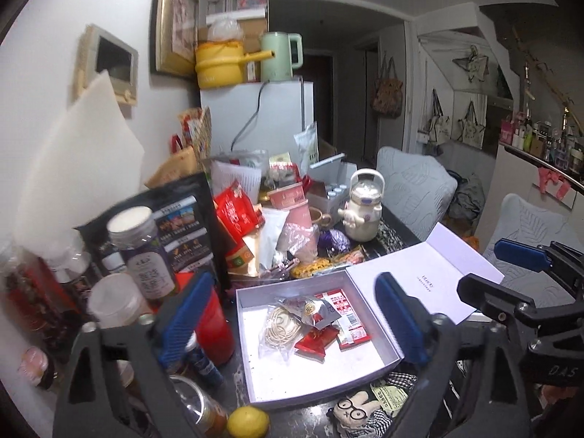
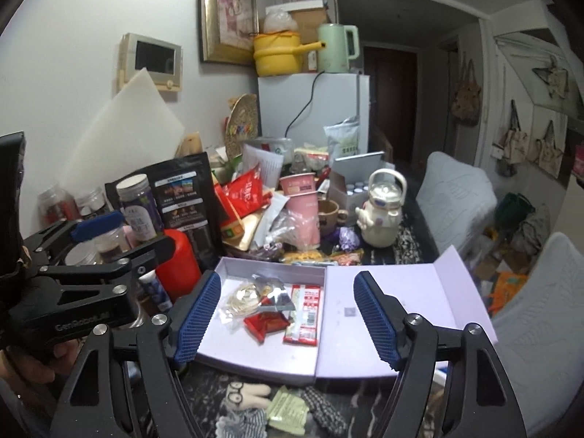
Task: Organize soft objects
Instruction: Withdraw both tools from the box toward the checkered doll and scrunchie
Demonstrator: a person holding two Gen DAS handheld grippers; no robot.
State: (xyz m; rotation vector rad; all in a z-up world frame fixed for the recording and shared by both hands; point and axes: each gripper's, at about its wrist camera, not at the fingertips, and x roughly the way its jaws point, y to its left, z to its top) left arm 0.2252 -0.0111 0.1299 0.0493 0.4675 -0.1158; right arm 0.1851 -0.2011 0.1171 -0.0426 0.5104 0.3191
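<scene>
While hovering above the open white gift box (image 1: 255, 346), holding both the left gripper (image 1: 292, 321) and the right gripper (image 2: 286, 314) spread wide, gripping nothing. Lying below and nearer than the jaws, just outside the box's front wall: bespectacled plush doll (image 2: 242, 396), long axis running crosswise, looking slightly closer to the right gripper.

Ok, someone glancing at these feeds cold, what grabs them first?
Probably the open lilac box front and centre, holding a few snack packets. Just before it lies a small rabbit doll with glasses. Behind, clutter piles up, with a white teapot standing out at right.
</scene>
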